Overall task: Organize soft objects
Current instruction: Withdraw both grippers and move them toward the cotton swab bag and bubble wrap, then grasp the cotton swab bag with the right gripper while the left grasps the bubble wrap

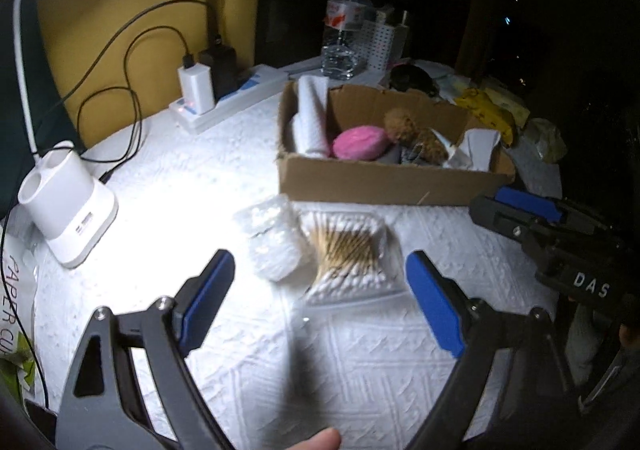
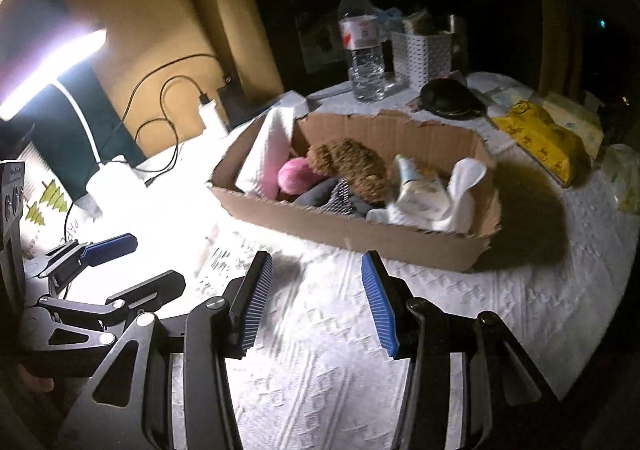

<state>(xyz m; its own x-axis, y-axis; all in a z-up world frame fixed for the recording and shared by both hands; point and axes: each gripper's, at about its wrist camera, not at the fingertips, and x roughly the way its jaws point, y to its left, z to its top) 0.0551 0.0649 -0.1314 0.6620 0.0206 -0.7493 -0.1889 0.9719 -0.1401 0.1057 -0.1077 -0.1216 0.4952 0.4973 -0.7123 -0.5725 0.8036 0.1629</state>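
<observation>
A cardboard box (image 1: 384, 182) (image 2: 344, 234) stands on the white cloth. It holds a pink sponge (image 1: 360, 142) (image 2: 294, 176), a brown plush toy (image 1: 416, 130) (image 2: 352, 166), a paper towel roll (image 1: 312, 118) (image 2: 266, 154), a white cloth (image 2: 460, 186) and a tube (image 2: 416, 186). A clear pack of cotton swabs (image 1: 350, 254) and a bag of cotton pads (image 1: 272, 238) lie in front of the box. My left gripper (image 1: 320, 290) is open and empty, just short of the swabs. My right gripper (image 2: 318, 298) is open and empty over bare cloth before the box; it shows at the right in the left wrist view (image 1: 516, 210).
A white lamp base (image 1: 68, 206), a power strip with chargers (image 1: 224, 98) and cables sit at the left. A water bottle (image 1: 344, 26) (image 2: 362, 42), a white basket (image 2: 422, 50), a black object (image 2: 448, 98) and yellow packs (image 2: 540, 138) lie behind the box.
</observation>
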